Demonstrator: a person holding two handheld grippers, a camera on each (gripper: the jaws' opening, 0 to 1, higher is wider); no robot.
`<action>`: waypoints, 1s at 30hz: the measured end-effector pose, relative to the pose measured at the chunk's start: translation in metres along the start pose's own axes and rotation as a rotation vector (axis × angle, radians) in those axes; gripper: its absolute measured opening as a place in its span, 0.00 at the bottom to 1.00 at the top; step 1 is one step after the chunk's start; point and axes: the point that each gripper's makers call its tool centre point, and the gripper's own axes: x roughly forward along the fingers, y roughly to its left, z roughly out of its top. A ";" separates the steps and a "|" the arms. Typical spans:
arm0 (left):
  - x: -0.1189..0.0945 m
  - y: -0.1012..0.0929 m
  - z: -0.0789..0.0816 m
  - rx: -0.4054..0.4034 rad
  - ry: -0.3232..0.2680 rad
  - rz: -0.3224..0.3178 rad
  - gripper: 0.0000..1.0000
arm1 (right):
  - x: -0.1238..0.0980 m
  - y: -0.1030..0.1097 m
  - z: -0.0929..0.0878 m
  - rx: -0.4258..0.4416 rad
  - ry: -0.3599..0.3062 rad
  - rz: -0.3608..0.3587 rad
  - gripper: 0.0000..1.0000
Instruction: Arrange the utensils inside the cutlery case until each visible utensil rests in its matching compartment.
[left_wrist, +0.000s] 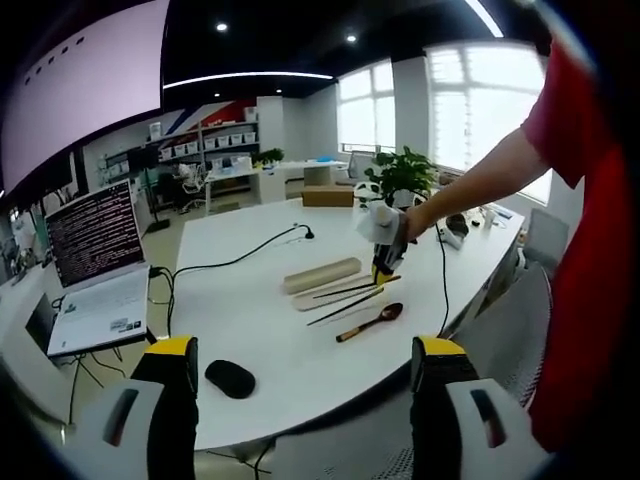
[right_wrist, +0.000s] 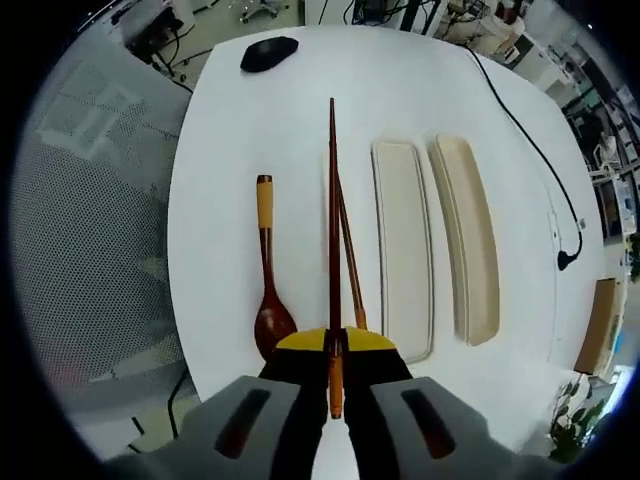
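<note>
- Right now the right gripper (right_wrist: 335, 345) has its fingers clamped on one chopstick (right_wrist: 332, 200) at its thick end, the stick pointing straight away from it over the white worktop (right_wrist: 220, 120).
- A second chopstick (right_wrist: 348, 255) lies on the worktop just beside the held one, slanting under it near the fingers.
- The wooden spoon (right_wrist: 266, 270) lies to the left of the chopsticks, bowl nearest the gripper, apart from them.
- To the right lie two long beige pieces, the case tray (right_wrist: 402, 240) and, beyond it, what looks like its lid (right_wrist: 468, 240), side by side.
- The left gripper (left_wrist: 305, 370) hangs back at the near edge of the worktop with its fingers apart and nothing between them; a black mouse (left_wrist: 230, 378) lies just beyond them.
- My judgement: the step in hand is carrying the chopstick into the tray.
- To do it well, keep the stick parallel to the tray's long side, shift it right over the opening, lower it flat, then let go.
- A grip at one end invites drooping, so move slowly and avoid nudging the other chopstick.
</note>
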 end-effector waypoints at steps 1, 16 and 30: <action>0.000 0.000 0.000 0.000 0.000 0.001 0.90 | 0.000 0.001 0.000 0.002 -0.001 0.000 0.00; 0.003 0.000 -0.004 -0.001 0.011 -0.001 0.90 | -0.012 -0.025 0.012 -0.005 -0.010 -0.032 0.00; 0.003 0.003 -0.004 -0.008 0.011 0.010 0.90 | -0.019 -0.038 0.017 -0.007 -0.009 -0.044 0.00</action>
